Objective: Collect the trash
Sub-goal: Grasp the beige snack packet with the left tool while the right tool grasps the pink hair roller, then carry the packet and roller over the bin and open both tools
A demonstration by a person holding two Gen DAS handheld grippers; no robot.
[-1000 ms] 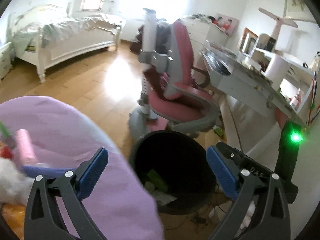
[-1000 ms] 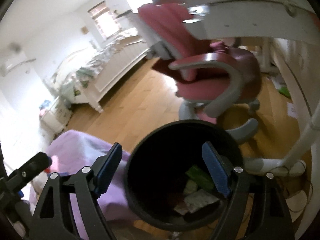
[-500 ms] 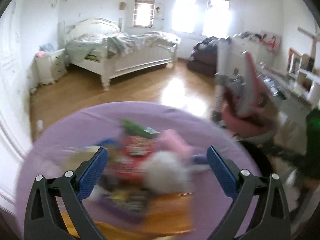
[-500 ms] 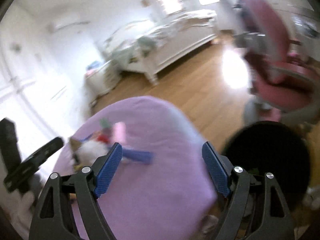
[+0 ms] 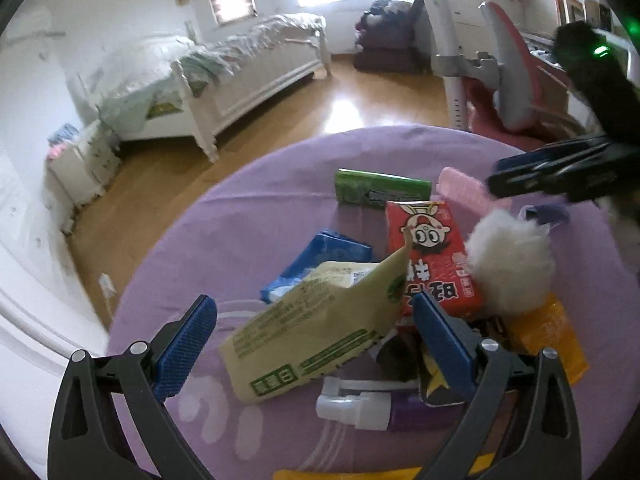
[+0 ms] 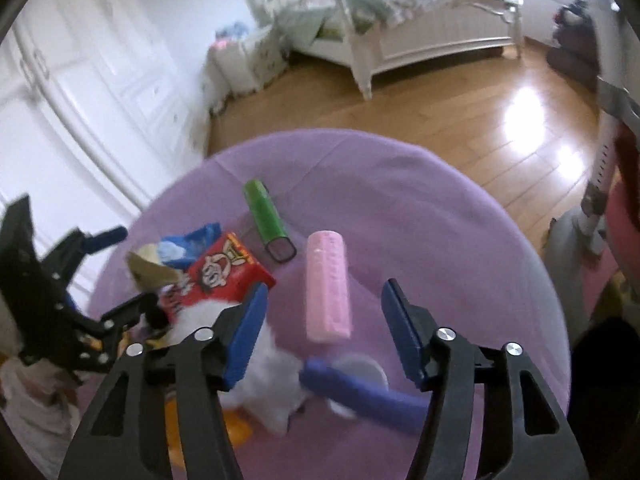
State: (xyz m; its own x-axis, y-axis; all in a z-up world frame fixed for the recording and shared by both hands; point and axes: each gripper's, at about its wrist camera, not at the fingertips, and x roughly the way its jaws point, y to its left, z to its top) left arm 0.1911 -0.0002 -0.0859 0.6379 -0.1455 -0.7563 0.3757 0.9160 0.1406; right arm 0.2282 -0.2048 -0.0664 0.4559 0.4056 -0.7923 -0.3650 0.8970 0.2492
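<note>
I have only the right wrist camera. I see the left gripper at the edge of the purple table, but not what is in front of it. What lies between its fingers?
Observer: A beige pouch with green print lies flat between the fingers of the left gripper. The jaws are open and the pads do not press on it.
Operator: Is anything close to that pouch that I cannot see from here?
Observer: Yes. Just past its lower edge lies a purple tube with a white cap, close to the gripper's right finger.
</note>
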